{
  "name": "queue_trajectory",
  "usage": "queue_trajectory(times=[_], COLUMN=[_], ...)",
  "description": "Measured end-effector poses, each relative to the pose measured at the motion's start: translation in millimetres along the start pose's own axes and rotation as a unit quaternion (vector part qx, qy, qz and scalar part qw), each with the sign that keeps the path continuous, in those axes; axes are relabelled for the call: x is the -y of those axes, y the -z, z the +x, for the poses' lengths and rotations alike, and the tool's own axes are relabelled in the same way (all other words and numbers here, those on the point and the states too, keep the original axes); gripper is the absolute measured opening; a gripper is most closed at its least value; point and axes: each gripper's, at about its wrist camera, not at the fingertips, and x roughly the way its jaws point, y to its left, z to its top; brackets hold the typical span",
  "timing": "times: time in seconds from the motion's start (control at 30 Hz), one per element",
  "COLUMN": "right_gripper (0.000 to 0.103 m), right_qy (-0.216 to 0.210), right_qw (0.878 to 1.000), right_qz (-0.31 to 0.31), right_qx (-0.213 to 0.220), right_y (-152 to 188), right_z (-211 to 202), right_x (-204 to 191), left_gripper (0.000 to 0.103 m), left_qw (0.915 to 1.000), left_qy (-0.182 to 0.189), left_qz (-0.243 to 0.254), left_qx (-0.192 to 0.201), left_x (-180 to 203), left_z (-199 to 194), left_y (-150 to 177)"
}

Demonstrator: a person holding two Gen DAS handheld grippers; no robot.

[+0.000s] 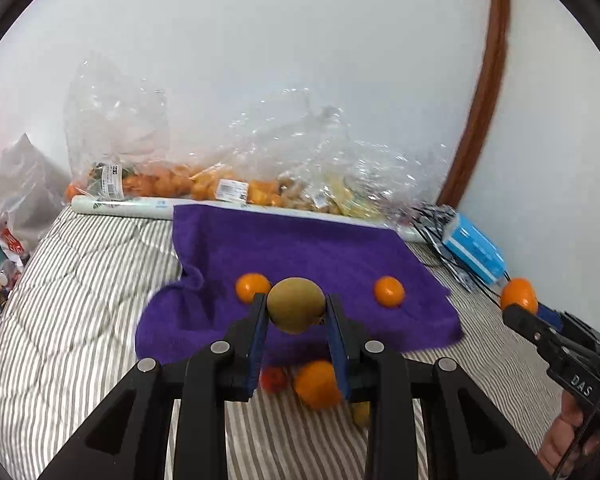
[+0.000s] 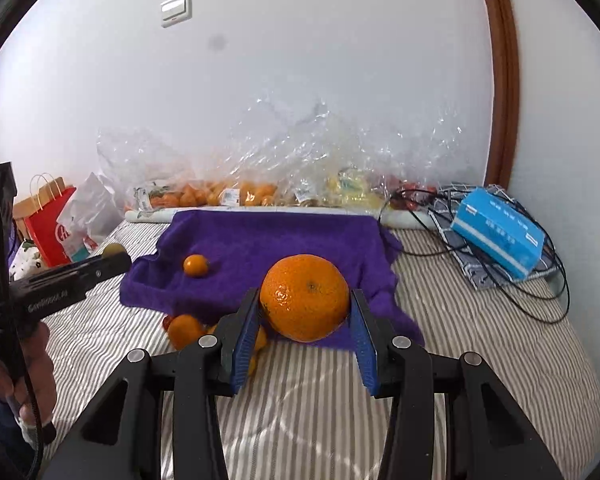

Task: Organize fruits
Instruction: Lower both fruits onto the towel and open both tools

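My left gripper [image 1: 296, 306] is shut on a brown-green kiwi [image 1: 296, 304] and holds it above the near edge of a purple towel [image 1: 292, 248]. Two small oranges [image 1: 252, 287] [image 1: 389, 291] lie on the towel. My right gripper [image 2: 306, 300] is shut on a large orange [image 2: 305, 297], held above the towel's [image 2: 268, 240] near right corner. In the left wrist view the right gripper's orange [image 1: 519, 294] shows at the right. A loose orange [image 1: 318, 384], a red fruit [image 1: 273, 378] and a yellow fruit [image 1: 362, 414] lie on the striped bedcover in front of the towel.
Clear plastic bags of fruit [image 1: 204, 184] lie along the white wall behind the towel. A blue tissue pack [image 2: 500, 232] and black cables [image 2: 548, 292] lie at the right. A red paper bag [image 2: 50, 220] and clutter stand off the bed's left edge.
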Motion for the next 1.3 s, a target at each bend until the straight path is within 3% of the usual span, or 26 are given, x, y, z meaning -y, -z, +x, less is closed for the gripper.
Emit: queue_trajectory(times=[0.33, 0.63, 0.77, 0.87, 0.97, 1.3], right_gripper=[0.043, 0.043, 0.043, 0.043, 0.043, 0.044], right_qy=[-0.004, -0.010, -0.017, -0.001, -0.007, -0.003], right_qw=[1.000, 0.999, 0.999, 0.997, 0.996, 0.997], right_qz=[-0.007, 0.020, 0.018, 0.019, 0.018, -0.034], right_qx=[0.004, -0.033, -0.037, -0.076, -0.088, -0.074], right_y=[-26, -9, -3, 5, 9, 11], right_z=[56, 120, 123, 141, 148, 144], right_x=[9, 28, 32, 34, 32, 12], left_gripper=[0.027, 0.027, 0.027, 0.027, 0.027, 0.027], left_qw=[0.9996, 0.9986, 0.9980, 0.9987, 0.9984, 0.9968], left_qy=[0.002, 0.001, 0.014, -0.006, 0.004, 0.001], left_qz=[-0.025, -0.036, -0.043, -0.035, -0.041, -0.032], left_qx=[-0.011, -0.038, -0.044, -0.038, -0.039, -0.073], left_x=[-12, -27, -27, -26, -26, -20], left_z=[68, 96, 101, 102, 102, 117], left_y=[-28, -7, -3, -3, -3, 5])
